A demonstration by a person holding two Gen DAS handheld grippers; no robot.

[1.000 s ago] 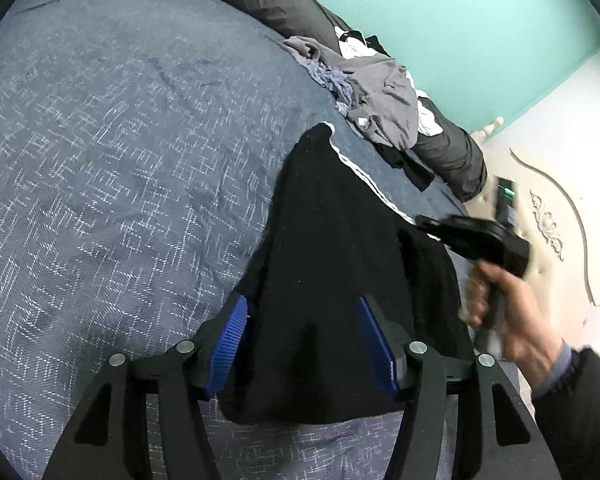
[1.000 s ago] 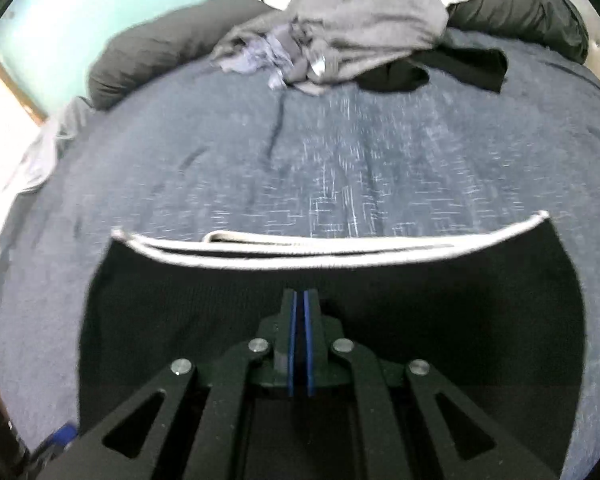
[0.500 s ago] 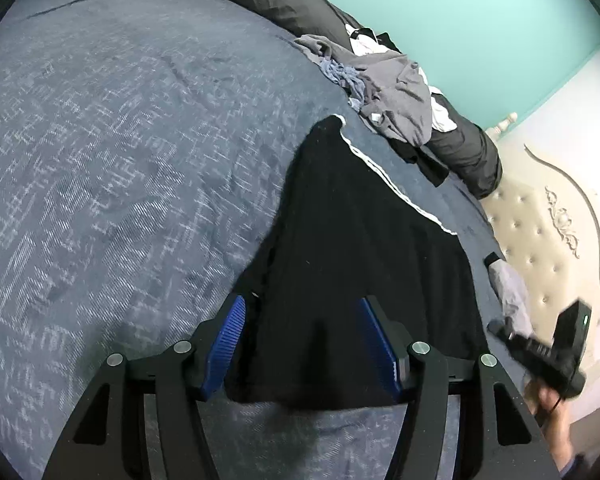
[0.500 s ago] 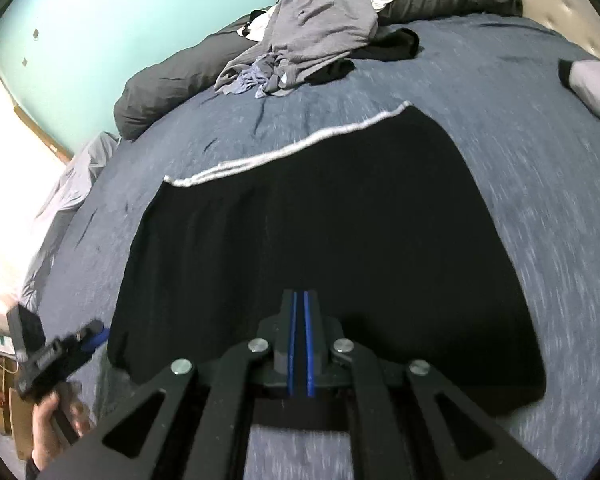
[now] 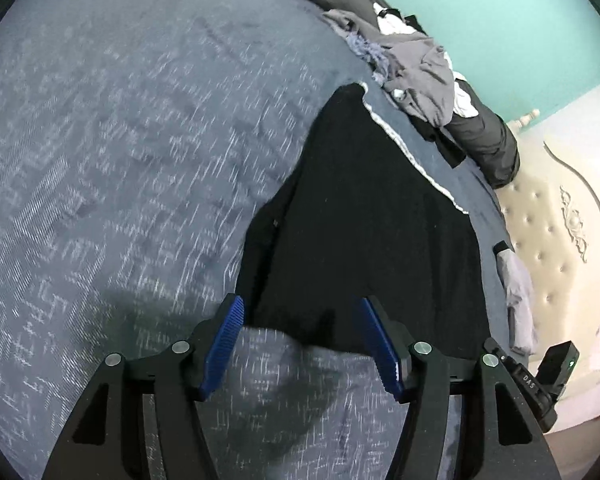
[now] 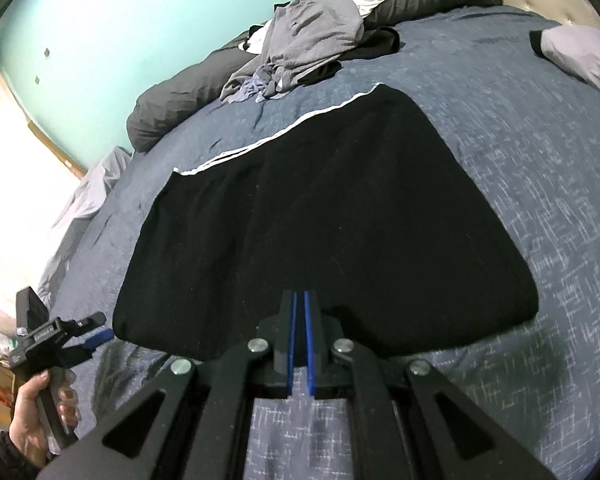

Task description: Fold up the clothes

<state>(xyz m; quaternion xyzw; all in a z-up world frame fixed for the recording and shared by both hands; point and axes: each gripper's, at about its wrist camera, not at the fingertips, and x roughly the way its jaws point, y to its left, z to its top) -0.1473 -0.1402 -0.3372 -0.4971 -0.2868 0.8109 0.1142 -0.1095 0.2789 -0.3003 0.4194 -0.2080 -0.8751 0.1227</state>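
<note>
jaws: left gripper (image 5: 302, 342) released, right gripper (image 6: 300, 340) clenched empty; both now back off black garment (image 6: 320, 220) near edge.

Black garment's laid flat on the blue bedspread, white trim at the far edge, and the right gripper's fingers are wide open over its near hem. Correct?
Not quite. The right gripper is shut, its blue fingers pressed together with nothing between them, as the right wrist view shows. The rest holds: the black garment lies flat on the blue bedspread, white trim at its far edge.
</note>
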